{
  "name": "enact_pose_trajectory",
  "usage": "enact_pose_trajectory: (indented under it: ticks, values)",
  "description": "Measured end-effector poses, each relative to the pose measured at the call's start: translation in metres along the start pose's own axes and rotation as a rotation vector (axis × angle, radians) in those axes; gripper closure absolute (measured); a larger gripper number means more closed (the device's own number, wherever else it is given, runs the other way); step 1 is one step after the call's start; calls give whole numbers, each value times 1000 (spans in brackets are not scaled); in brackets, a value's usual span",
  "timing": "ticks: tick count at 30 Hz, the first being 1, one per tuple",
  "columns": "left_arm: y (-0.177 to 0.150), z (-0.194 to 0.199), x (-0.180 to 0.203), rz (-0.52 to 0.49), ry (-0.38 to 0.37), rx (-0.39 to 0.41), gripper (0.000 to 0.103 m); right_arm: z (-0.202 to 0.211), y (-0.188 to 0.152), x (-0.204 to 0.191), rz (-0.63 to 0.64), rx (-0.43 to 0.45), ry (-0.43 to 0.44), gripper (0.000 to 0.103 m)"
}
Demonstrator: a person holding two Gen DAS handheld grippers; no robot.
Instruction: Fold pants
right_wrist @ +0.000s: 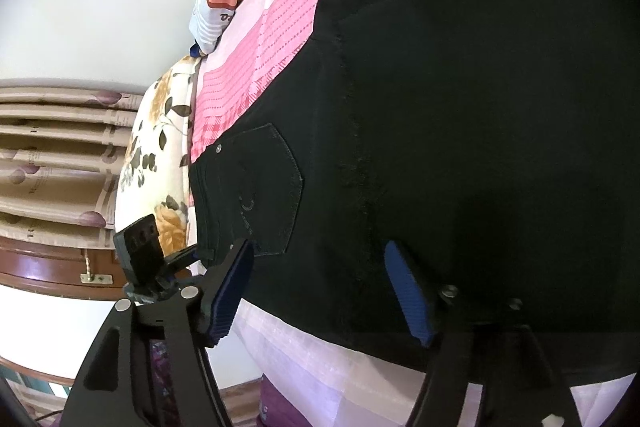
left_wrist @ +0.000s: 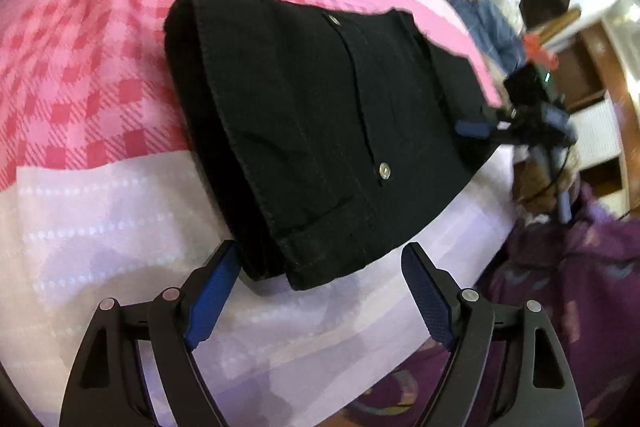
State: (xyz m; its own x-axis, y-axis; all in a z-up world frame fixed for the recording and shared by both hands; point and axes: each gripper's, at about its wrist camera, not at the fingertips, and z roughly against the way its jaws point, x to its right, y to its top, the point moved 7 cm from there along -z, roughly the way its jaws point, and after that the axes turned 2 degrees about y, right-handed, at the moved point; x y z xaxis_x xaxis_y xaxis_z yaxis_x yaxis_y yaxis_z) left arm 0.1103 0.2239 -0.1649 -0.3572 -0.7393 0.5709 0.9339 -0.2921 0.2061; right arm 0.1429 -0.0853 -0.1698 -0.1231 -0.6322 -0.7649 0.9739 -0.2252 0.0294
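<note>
The black denim pants (left_wrist: pixel 320 131), folded into a thick bundle, lie on the pink-and-white checked bedsheet (left_wrist: pixel 80 87) directly ahead of the left gripper (left_wrist: pixel 320 267), whose blue-padded fingers (left_wrist: pixel 214 291) stand wide apart just short of the bundle's near corner. The right gripper (right_wrist: pixel 320 275) also has its fingers spread apart, hovering over the pants' (right_wrist: pixel 460 127) edge near a back pocket (right_wrist: pixel 272 187).
</note>
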Motion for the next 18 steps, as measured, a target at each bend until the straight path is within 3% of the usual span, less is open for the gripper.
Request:
enact_pose_trajectory:
  ticks: [11, 18]
  values:
    - [22, 3, -17, 188, -370, 127, 21, -2, 2, -2, -41, 11, -14, 32]
    - [9, 5, -15, 207, -401, 133, 21, -4, 4, -3, -53, 14, -34, 31]
